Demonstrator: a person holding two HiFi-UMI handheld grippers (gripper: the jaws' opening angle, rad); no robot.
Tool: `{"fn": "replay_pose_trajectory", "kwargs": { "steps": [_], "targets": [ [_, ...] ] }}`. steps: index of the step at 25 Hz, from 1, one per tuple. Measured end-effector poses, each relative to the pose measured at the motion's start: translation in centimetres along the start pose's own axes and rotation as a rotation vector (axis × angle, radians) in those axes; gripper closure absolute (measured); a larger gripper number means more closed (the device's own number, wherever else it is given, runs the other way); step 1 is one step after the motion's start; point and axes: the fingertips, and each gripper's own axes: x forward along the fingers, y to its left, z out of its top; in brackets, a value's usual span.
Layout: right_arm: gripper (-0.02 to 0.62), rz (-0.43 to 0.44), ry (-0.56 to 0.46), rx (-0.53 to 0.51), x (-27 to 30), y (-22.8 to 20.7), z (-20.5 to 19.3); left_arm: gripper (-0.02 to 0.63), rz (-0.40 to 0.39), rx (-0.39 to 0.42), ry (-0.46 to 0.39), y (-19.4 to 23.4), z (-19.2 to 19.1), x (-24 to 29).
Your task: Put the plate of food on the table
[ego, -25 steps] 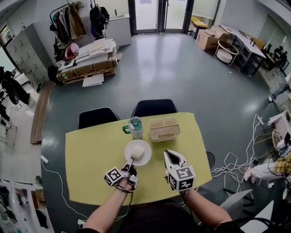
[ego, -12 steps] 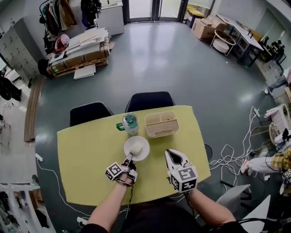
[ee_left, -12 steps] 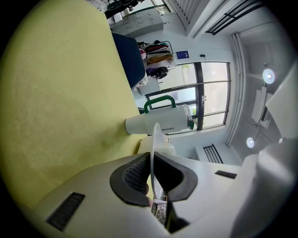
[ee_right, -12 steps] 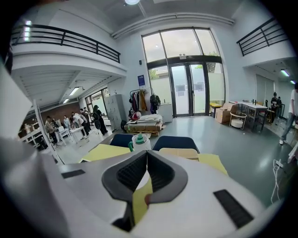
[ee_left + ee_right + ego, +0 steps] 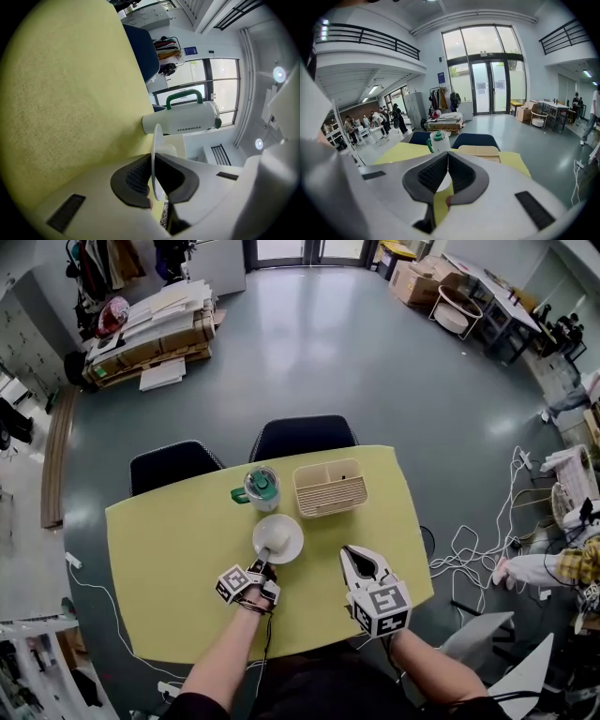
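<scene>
Head view with both gripper views. The plate, white and round, is shown over the middle of the yellow table, with a pale block of food on it. Its near rim is clamped by the left gripper. In the left gripper view the plate is seen edge-on, with its rim pinched between the two dark pads of the left gripper and the food on its upper face.

The right gripper is held to the right of the plate, apart from it, over the near right part of the table. In the right gripper view its jaws are pressed together at the tips, and nothing is held between them.

A green-lidded tumbler stands just beyond the plate, and a beige slatted tray lies to the right of it. Two dark chairs are drawn up at the far edge.

Progress: the plate has been brought to a free spot on the tabletop, so the carrying is judged largely done. Whether its underside already rests on the surface cannot be told from these views. What remains is judged to be the final lowering, if any is needed, then the release of the rim and the withdrawal of the left gripper without the plate being dragged or the food tipped.
</scene>
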Motion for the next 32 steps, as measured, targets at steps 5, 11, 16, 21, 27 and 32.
{"fn": "replay_pose_trajectory", "kwargs": {
  "steps": [5,11,16,21,27,32],
  "targets": [
    [0.583,-0.004,0.016,0.005,0.6,-0.5,-0.8,0.581,0.032,-0.012,0.011,1.6,-0.1,1.4],
    [0.583,-0.013,0.030,0.014,0.8,-0.9,-1.7,0.581,0.067,-0.024,0.017,2.6,-0.3,2.6],
    [0.583,-0.009,0.037,0.021,0.7,-0.8,-2.1,0.581,0.106,-0.024,0.021,3.2,-0.5,3.1],
    [0.583,-0.013,0.038,0.027,0.6,-1.1,-2.1,0.581,0.139,-0.022,0.017,3.6,-0.5,3.4],
    [0.583,-0.015,0.030,0.034,0.7,-1.1,-2.4,0.581,0.229,-0.002,0.009,4.7,-0.3,3.5],
    [0.583,-0.004,0.015,0.039,0.8,-0.4,-2.2,0.578,0.303,0.059,0.028,4.6,0.0,3.2]
  ]
}}
